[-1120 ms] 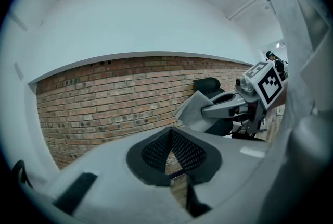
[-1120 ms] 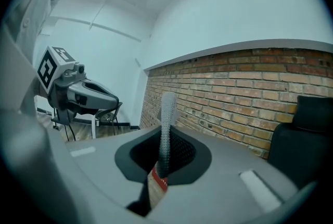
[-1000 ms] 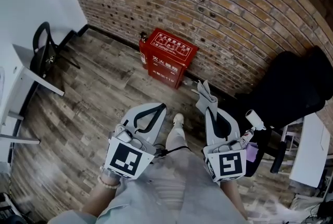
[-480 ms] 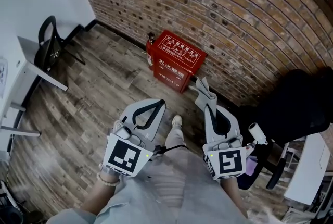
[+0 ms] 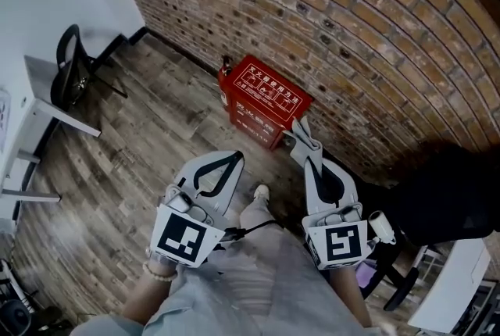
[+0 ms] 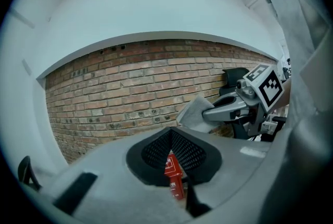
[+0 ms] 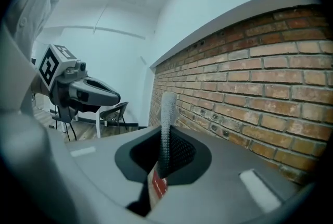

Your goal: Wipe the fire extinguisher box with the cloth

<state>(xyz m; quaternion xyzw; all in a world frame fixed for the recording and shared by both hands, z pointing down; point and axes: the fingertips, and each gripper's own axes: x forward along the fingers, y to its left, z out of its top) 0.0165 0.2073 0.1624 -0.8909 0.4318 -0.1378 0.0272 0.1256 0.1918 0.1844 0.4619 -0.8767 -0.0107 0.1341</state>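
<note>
The fire extinguisher box (image 5: 266, 101), red with white print on its lid, is seen standing on the wooden floor (image 5: 141, 147) at the floor's far edge, set against the brick wall (image 5: 336, 22). The cloth (image 5: 303, 137), pale grey, is pinched between the closed fingers of the right gripper (image 5: 311, 161) and is carried upright from their tips; in the right gripper view its thin edge is seen clamped between the dark pads. In the head view the cloth's upper end is shown just beside the box's near right corner, and whether the two touch cannot be told. The left gripper (image 5: 233, 158) is held beside the right one, apart from the box, its fingers pressed together at the tips with nothing between them. A black chair (image 5: 66, 69) and a white desk (image 5: 55, 104) are seen at the floor's left edge, well apart from the box.
</note>
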